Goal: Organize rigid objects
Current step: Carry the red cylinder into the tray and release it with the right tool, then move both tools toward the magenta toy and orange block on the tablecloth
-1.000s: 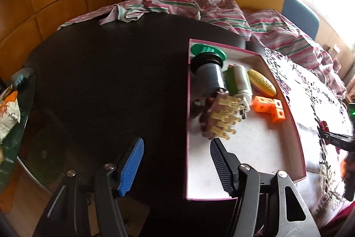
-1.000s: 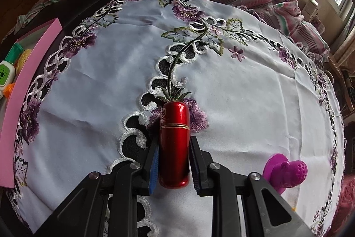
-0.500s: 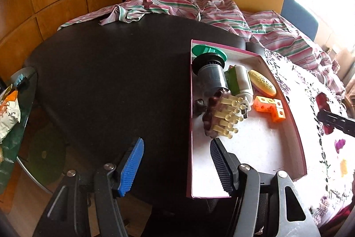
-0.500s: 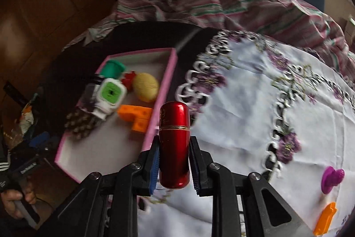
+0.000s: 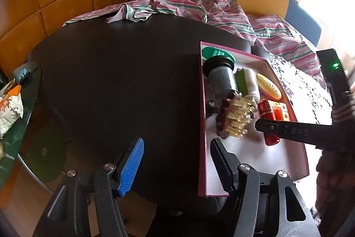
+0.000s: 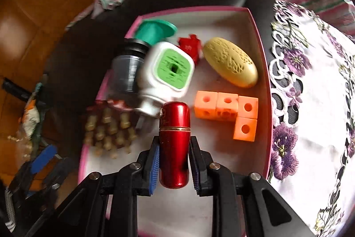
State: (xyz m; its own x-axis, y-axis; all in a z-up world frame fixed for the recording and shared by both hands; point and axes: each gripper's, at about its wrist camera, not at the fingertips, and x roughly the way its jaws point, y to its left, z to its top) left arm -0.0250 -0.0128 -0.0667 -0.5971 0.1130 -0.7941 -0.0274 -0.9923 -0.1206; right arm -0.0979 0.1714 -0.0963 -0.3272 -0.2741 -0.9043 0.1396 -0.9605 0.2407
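Right wrist view has your right tool (image 6: 174, 161) clamped tight on the red metal tube (image 6: 174, 143), hanging over the pink box (image 6: 265, 72) on the dark surface (image 5: 115, 81), near the orange blocks (image 6: 226, 112). It looks stiff, light and glossy, so probably slick; you've got it round the lower body, which seems the right spot. Left tool (image 5: 175, 166) sits half open with nothing in it, beside the box.

pink box (image 6: 261, 41) front half bare, far half crowded with toys, hairbrush (image 6: 108, 128) left, orange blocks (image 6: 226, 106) right
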